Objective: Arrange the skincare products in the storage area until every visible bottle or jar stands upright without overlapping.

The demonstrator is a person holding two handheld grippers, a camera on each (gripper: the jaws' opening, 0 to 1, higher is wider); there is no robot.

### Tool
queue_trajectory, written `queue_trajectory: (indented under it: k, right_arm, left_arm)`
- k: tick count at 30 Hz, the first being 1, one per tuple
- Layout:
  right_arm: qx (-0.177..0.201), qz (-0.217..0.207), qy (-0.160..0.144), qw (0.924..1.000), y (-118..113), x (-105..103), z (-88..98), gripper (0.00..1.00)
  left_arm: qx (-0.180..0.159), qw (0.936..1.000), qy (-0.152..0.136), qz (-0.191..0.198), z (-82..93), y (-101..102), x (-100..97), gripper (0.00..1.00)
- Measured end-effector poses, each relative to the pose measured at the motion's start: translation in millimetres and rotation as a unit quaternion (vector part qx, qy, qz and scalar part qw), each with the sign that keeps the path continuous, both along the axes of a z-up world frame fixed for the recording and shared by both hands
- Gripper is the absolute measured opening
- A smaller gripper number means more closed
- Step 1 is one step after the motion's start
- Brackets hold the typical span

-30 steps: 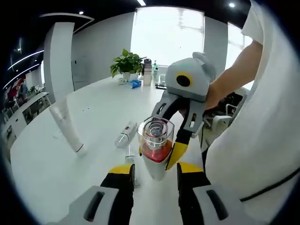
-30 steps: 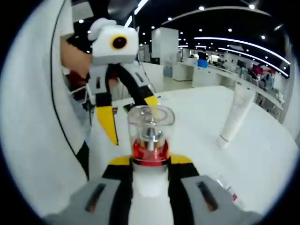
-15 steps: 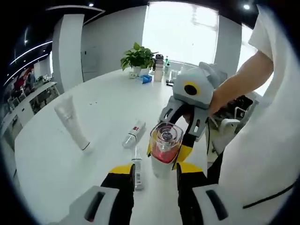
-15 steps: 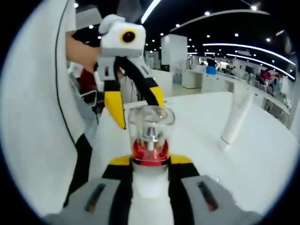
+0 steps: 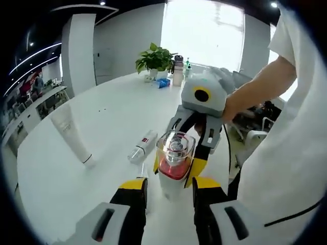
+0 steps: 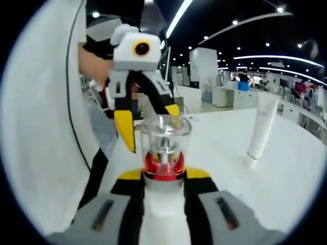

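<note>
Gripping the pump bottle [image 6: 164, 168] upright in my right tongs [image 6: 163, 178], I keep my left tongs [image 5: 168, 188] open beside it.

We see a pump bottle [image 5: 173, 166] with clear cap and red collar, upright on the tabletop [image 5: 107, 117]. A white tube [image 5: 70, 133] stands cap-down nearby; a small bottle [image 5: 141, 147] lies flat.

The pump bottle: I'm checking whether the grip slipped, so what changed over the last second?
Little changed. The right gripper stays shut on the pump bottle, upright throughout, lifted slightly half a second ago and now lower. The left gripper stays open beside it. The white tube still stands; the small bottle still lies flat.
</note>
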State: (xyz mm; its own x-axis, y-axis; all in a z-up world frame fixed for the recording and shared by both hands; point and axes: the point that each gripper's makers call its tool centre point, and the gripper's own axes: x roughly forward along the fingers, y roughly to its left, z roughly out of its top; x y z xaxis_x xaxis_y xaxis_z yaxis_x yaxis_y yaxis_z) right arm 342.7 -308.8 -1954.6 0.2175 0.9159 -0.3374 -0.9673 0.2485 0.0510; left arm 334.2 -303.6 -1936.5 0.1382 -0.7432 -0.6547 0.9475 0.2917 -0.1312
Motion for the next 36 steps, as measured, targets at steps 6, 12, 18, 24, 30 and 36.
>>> queue_trajectory:
  k: [6,12,18,24,30,36]
  right_arm:
    - [-0.008,-0.010,0.022,0.9997,-1.3,0.7,-4.3,0.37]
    - [-0.040,-0.039,0.028,0.9981,-15.8,-3.4,-19.1,0.45]
    - [-0.048,-0.073,0.049,0.9949,-32.3,-17.3,-20.8,0.48]
    - [-0.046,-0.093,0.072,0.9920,-39.5,-30.7,-5.7,0.48]
    - [-0.033,-0.106,0.066,0.9916,-40.2,-30.1,24.2,0.51]
    - [-0.060,-0.091,0.036,0.9934,-31.9,-21.3,44.6,0.51]
  left_arm:
    - [-0.003,0.9998,0.010,0.017,-2.9,-2.7,-0.9,0.36]
    - [-0.010,0.9996,0.020,0.017,-12.5,-3.7,8.2,0.40]
    - [-0.003,0.9992,0.017,-0.037,-25.4,-14.2,5.1,0.45]
    - [-0.004,0.9970,0.012,-0.076,-40.0,-25.4,2.5,0.46]
    - [-0.014,0.9965,0.012,-0.081,-48.8,-31.9,3.8,0.44]
    - [-0.018,0.9957,0.025,-0.087,-55.4,-30.9,-3.0,0.35]
